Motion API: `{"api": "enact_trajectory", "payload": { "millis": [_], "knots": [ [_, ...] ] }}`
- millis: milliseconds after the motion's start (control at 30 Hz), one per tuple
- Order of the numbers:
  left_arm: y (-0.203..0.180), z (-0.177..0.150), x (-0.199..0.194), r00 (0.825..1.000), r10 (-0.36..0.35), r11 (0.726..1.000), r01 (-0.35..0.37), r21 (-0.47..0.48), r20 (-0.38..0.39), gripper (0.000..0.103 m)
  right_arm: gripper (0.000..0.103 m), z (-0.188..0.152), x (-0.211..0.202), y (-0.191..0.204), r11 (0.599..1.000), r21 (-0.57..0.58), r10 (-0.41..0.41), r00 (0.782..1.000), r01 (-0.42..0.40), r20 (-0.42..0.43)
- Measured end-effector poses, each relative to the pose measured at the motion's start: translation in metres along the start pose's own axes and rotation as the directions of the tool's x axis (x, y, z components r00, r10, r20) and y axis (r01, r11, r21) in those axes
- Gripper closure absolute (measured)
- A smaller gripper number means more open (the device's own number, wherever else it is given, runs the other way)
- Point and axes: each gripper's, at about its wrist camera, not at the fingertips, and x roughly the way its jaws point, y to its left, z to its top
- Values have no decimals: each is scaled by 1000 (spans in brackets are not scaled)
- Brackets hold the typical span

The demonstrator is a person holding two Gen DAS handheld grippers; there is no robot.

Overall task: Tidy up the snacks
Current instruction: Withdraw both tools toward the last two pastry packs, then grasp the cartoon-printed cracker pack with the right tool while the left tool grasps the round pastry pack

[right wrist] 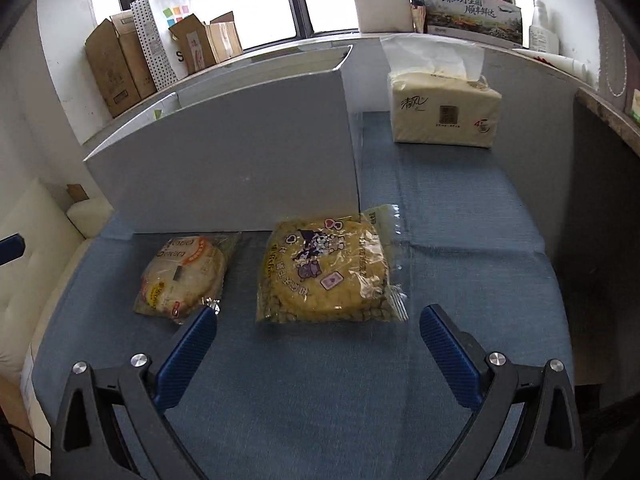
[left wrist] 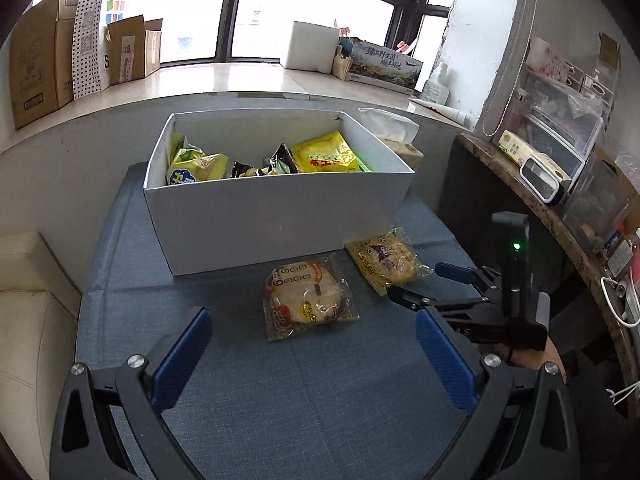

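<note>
**Two packets out on the cloth, both jaws wide**

Grey daylight through the window [left wrist: 240,12], cartons [left wrist: 36,60] lined up on the sill, and a blue cloth [left wrist: 320,380] covering the desk. On it stands the white box [left wrist: 276,216], already carrying yellow and dark snack packets [left wrist: 326,154] inside.

Two packets lie outside, just in front of the box wall. The round pastry [left wrist: 308,302], pale in clear wrap with orange print, lies flat on the cloth. Beside it, nearer the box's right corner, lies the yellow cake [right wrist: 328,270], a lumpy slab with cartoon stickers on the wrap, its top edge close to the box.

The left gripper [left wrist: 312,344] hangs low over the cloth, jaws spread apart and empty, the pastry just ahead of them. The right gripper [right wrist: 318,330] sits low too, jaws wide, nothing between them, the cake directly ahead.

A tissue pack [right wrist: 444,112] stands behind the box on the right. From the right wrist the box's contents are hidden by its wall. Packet print is too small to read.
</note>
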Motion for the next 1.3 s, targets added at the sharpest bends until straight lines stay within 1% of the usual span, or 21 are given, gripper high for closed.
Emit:
{"api": "enact_trajectory", "payload": {
  "millis": [200, 300, 367, 467, 600, 633, 667, 700, 733, 767, 833, 900, 967, 1067, 1133, 1200, 1267, 1300],
  "knots": [
    [2, -2, 2, 1000, -9, 1000, 9, -8, 3, 0, 0, 19, 29, 6, 999, -30, -33, 998, 32, -59],
    [4, -4, 4, 1000, -8, 1000, 8, -14, -6, 0, 0, 23, 41, 7, 997, -38, -65, 994, 61, -91],
    [4, -5, 6, 1000, -6, 1000, 6, -13, -11, 0, 0, 24, 45, 11, 995, -57, -86, 992, 81, -89],
    [5, -7, 8, 1000, -9, 1000, 8, -23, -21, 0, 0, 25, 53, 19, 983, -115, -155, 983, 144, -95],
    [6, -10, 9, 1000, 0, 1000, 0, -19, -27, 0, 0, 25, 52, 16, 985, -105, -144, 985, 133, -96],
    [6, -10, 10, 1000, 1, 1000, -2, -21, -31, 0, 5, 25, 51, 16, 985, -98, -151, 984, 142, -92],
    [7, -11, 11, 999, 4, 1000, -5, -22, -35, 0, 8, 24, 47, 12, 984, -84, -163, 983, 156, -84],
    [8, -11, 12, 999, 8, 1000, -9, -23, -39, 0, 14, 23, 43, 10, 984, -69, -167, 983, 162, -78],
    [9, -12, 13, 999, 10, 1000, -11, -23, -43, 0, 24, 20, 39, 9, 985, -64, -163, 984, 159, -66],
    [9, -13, 13, 999, 9, 1000, -10, -23, -44, 0, 24, 16, 34, 5, 988, -54, -151, 987, 148, -53],
    [10, -14, 15, 999, 14, 1000, -15, -24, -49, 0, 24, 8, 25, 0, 994, -46, -98, 994, 95, -50],
    [10, -14, 19, 998, 18, 1000, -19, -21, -58, 0, 25, 2, 16, -5, 997, -29, -76, 995, 75, -56],
    [9, -14, 25, 997, 21, 1000, -22, -14, -69, 0, 25, -5, -1, -8, 999, 3, -39, 999, 40, -31],
    [3, -12, 40, 995, 19, 1000, -18, 10, -103, 0, 25, -13, -31, -11, 999, 21, -33, 999, 32, 30],
    [0, -9, 51, 992, 45, 999, -42, 29, -117, 0, 25, -20, -47, -13, 999, 32, -20, 999, 18, 51],
    [-3, -5, 64, 990, 55, 998, -50, 37, -130, 0, 25, -24, -66, -15, 999, 42, -24, 996, 20, 82],
    [-5, 0, 80, 988, 56, 998, -51, 37, -146, 0, 25, -22, -77, -16, 998, 60, -23, 994, 16, 111],
    [-7, 2, 88, 986, 68, 997, -64, 37, -153, 0, 25, -23, -85, -18, 997, 71, -27, 991, 18, 128]
  ]
}}
